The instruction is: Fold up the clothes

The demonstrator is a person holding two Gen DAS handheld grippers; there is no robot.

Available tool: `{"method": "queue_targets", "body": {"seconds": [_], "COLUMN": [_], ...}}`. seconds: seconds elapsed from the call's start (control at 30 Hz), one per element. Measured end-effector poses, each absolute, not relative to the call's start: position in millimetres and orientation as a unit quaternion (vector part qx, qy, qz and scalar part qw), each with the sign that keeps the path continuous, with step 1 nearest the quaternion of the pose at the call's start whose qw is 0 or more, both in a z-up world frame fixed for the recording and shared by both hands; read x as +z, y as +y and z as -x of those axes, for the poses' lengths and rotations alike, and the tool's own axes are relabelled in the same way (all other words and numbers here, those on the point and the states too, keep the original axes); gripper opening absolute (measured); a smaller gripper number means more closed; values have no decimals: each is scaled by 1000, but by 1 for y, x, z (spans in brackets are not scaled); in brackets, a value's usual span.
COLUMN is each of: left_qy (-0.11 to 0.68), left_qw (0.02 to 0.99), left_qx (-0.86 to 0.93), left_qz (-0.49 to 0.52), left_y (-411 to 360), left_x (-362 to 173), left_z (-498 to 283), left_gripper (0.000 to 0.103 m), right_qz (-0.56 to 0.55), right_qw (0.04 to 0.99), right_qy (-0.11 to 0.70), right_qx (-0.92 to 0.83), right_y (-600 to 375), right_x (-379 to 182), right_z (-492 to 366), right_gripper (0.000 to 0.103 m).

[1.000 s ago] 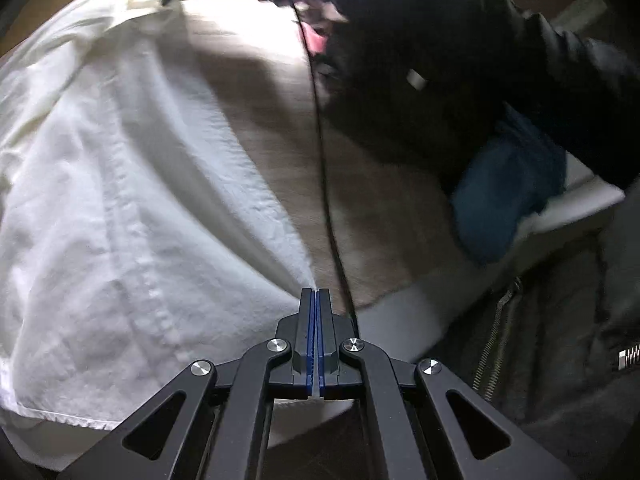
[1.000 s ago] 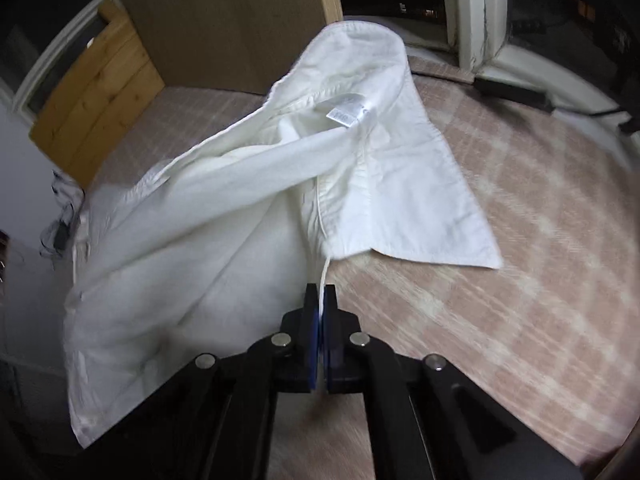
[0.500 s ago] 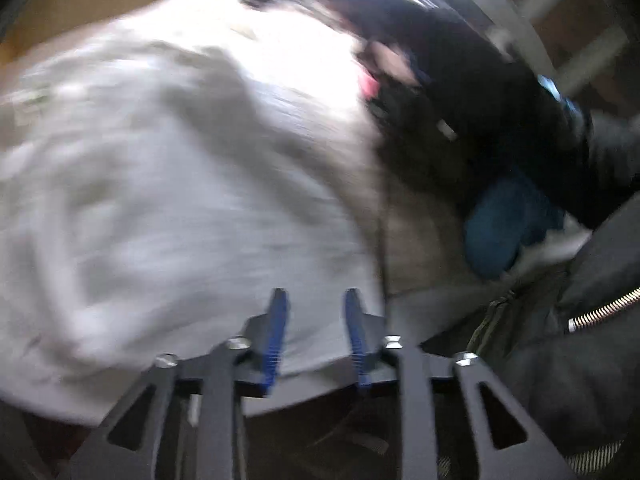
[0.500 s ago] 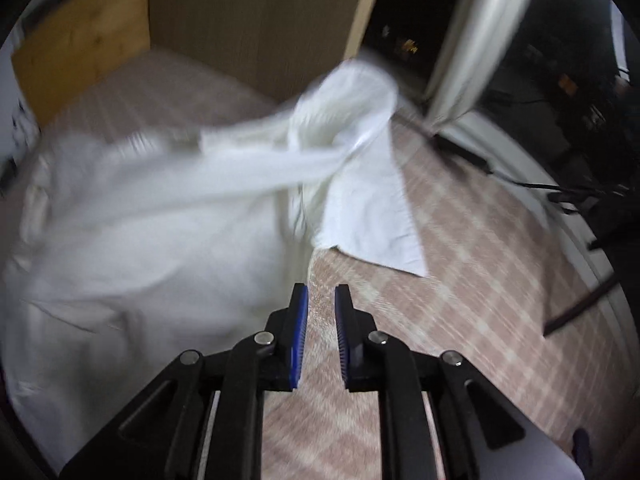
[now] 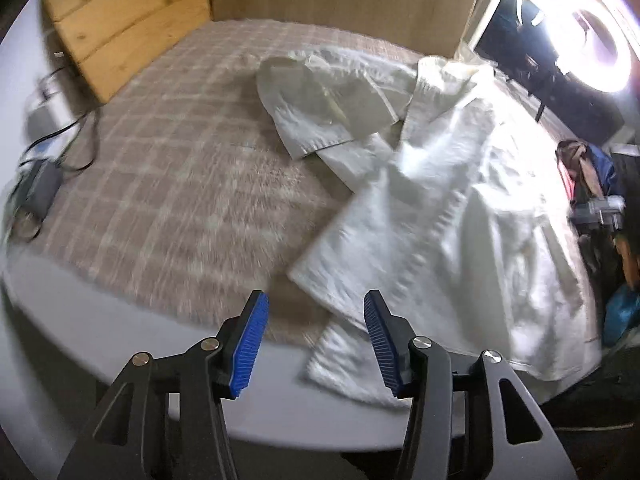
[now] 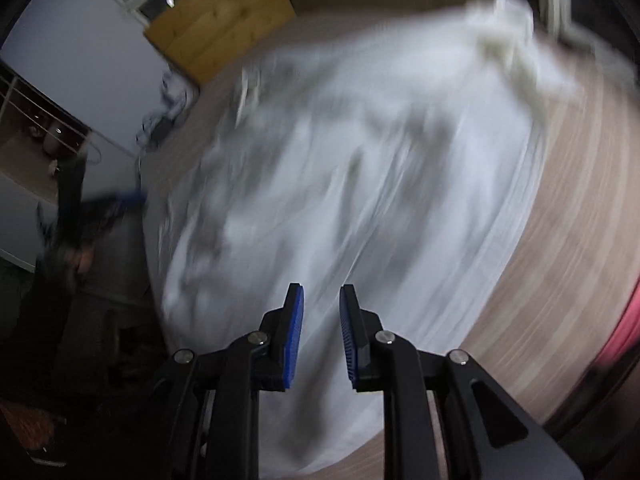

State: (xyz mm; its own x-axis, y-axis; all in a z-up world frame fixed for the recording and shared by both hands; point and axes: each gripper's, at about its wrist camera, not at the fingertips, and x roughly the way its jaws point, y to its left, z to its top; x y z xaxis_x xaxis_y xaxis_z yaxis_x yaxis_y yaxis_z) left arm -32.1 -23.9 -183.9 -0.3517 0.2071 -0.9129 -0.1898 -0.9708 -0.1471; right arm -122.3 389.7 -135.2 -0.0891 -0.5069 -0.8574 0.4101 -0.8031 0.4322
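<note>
Lying across the right half of the left wrist frame, one white shirt (image 5: 452, 208) sprawls on the bed (image 5: 168, 184), which carries a checked cover. Its long axis runs from the bunched collar and sleeve at upper centre down to a hem that droops over the bed's near edge at lower centre. I count one garment only, not yet folded in any tidy sense: a sleeve is doubled over near the top and the body is rumpled.

My left gripper (image 5: 316, 336) has its jaws roughly half apart and widening, with nothing pinched; the hem's lower left corner sits just beyond and to the right of the gap, close behind the right-hand pad. My right gripper (image 6: 321, 330) shows a narrower gap, also widening, and it hangs over the shirt (image 6: 360, 184), which fills the middle of that frame. That view is badly smeared, so I think no cloth lies between the pads, but I would not swear to it.

For the next fold I judge the hem corner the thing to take, and the left gripper is the nearer to it: it needs to shift right in its frame and reach forward. The right gripper looks placed over the body of the cloth, nearer the lower edge than the collar at upper right.

Elsewhere I see one wooden headboard (image 5: 120, 20) at upper left, one ring light (image 5: 596, 40) at upper right, and a heap of dark clothes (image 5: 600, 184) at the right edge.
</note>
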Motion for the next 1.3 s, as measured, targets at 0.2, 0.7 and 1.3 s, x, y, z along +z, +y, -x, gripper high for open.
{"method": "queue_targets", "body": {"seconds": [0.2,0.7,1.3], "left_qy": [54,28,11], "left_qw": [182,306,451], "left_qx": [798,783,729], "left_qz": [572,540,515], "left_y": [-17,14,201], "left_x": [-210,-155,-76], "left_z": [66,41,-55], "left_gripper": [49,0,0], "right_qz": [-641,-569,-499], "right_qw": [227,103,146], "right_qy": [-61,-109,-121], "right_qx": [-730,-809,-845], "right_y": [383,436,480], "right_x": [-169,-143,-154], "right_z": [60,82,243], "right_gripper": [19,43,24]}}
